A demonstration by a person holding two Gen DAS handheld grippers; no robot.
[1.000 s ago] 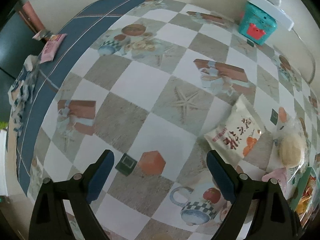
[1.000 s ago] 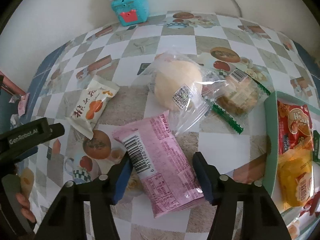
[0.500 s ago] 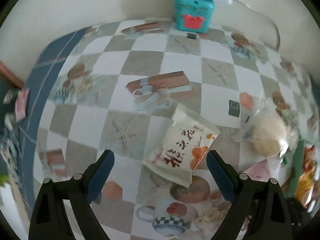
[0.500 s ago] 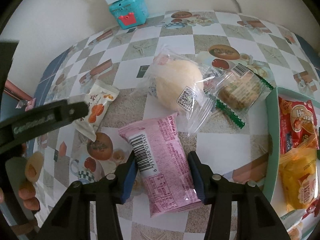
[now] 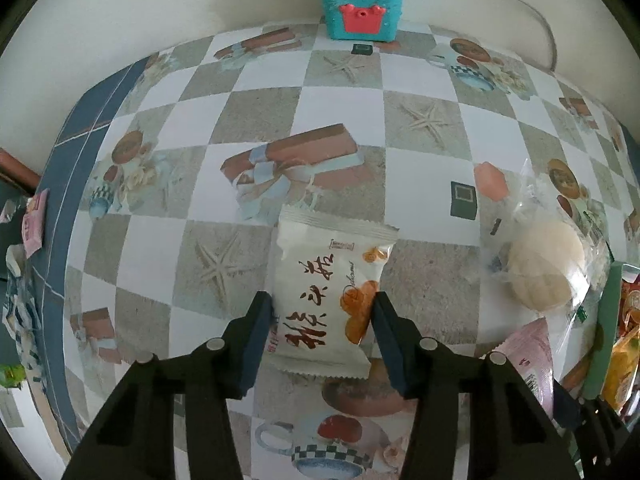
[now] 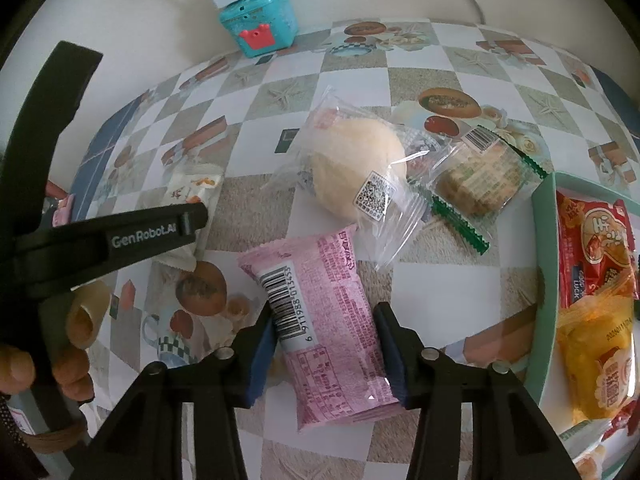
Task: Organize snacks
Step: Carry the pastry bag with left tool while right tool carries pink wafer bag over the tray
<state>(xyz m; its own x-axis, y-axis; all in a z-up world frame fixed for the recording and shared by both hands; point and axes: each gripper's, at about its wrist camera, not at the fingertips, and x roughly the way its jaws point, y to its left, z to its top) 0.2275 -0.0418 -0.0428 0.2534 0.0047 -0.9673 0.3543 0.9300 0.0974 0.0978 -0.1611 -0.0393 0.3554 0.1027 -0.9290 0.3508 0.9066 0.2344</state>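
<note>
- My left claw (image 5: 322,320) straddles the white snack packet (image 5: 328,292) at lower centre of the left view; its jaws are closing, and the blue pads look just at the packet's long sides, so I take it as clamped on, though the contact is hard to read through the fisheye.
- My right claw (image 6: 324,334) sits astride the pink packet (image 6: 324,320) at lower centre of the right view, jaws closing, pads against its sides.
- I hold both packets across their narrow width because that fits between the fingers and leaves the sealed ends free.
- The green tray (image 6: 542,280) at the right edge already holds a red pack (image 6: 592,252) and a yellow pack (image 6: 592,352), so I judge it to be the destination.
- The bagged bun (image 6: 356,168) overlaps the pink packet's top corner, and the green-edged biscuit pack (image 6: 480,176) lies just beside the tray rim; lifting straight up should clear them.
- The bench (image 5: 280,104) is open toward the upper left; the teal box (image 5: 362,0) stands well apart by the wall.
</note>
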